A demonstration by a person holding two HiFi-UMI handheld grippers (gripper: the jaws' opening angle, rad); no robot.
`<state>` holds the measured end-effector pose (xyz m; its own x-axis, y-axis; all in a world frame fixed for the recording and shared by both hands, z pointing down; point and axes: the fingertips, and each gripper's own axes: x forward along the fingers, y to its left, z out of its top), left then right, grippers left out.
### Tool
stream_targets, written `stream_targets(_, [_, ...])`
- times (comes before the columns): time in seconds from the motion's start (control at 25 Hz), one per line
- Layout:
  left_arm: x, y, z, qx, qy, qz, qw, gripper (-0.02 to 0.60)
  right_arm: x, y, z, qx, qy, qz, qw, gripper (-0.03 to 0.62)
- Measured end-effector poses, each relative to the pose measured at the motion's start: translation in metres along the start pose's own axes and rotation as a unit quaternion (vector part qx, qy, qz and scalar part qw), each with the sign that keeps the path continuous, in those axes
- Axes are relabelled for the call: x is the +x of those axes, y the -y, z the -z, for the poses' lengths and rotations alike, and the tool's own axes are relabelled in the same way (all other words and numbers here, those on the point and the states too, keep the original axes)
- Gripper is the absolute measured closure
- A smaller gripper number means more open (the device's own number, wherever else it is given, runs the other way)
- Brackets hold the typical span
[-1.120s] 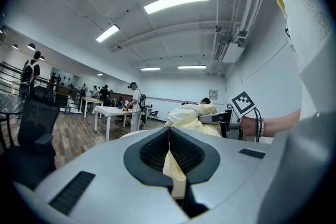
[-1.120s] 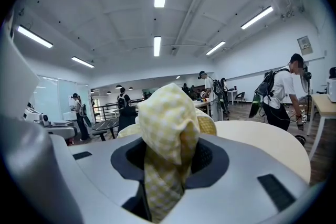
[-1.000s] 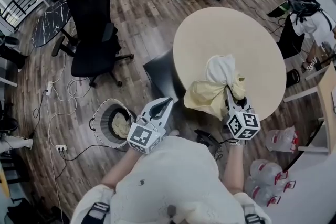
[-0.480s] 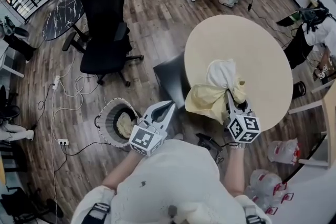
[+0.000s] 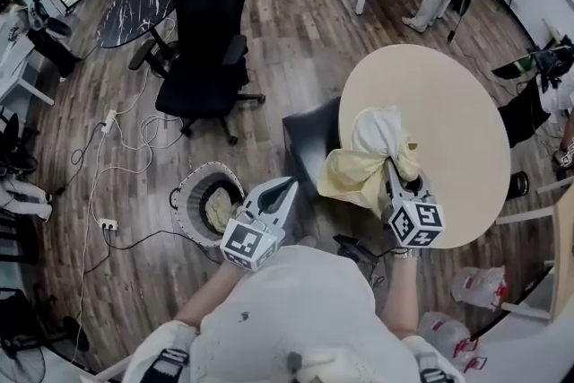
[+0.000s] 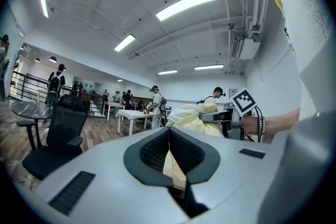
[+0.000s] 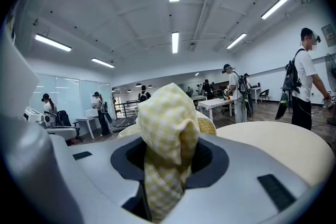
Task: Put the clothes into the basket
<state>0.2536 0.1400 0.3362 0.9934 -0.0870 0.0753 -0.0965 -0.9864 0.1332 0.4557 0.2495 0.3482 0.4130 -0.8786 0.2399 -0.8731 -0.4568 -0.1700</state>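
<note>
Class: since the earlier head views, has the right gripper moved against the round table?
Yes: the right gripper, shut on the yellow checked garment, shifted left toward the edge of the round table.

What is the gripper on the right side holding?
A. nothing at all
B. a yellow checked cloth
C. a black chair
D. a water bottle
B: the right gripper has its fingers closed on the yellow checked cloth, which bunches up between them.
</note>
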Motion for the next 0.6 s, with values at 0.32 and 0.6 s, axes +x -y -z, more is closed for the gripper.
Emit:
stream_targets(0.32, [-0.042, -0.037, -0.007, -0.006, 0.005, -0.041, 0.9991, 0.560, 0.023, -0.055, -0.004, -0.010, -0.010, -0.037, 0.999, 0.441])
stream_targets(0.6, [-0.088, -0.079, -0.009, -0.018, 0.013, -0.081, 0.9964, 0.560, 0.047, -0.113, 0.000, -0.022, -0.021, -0.066, 0.997, 0.441])
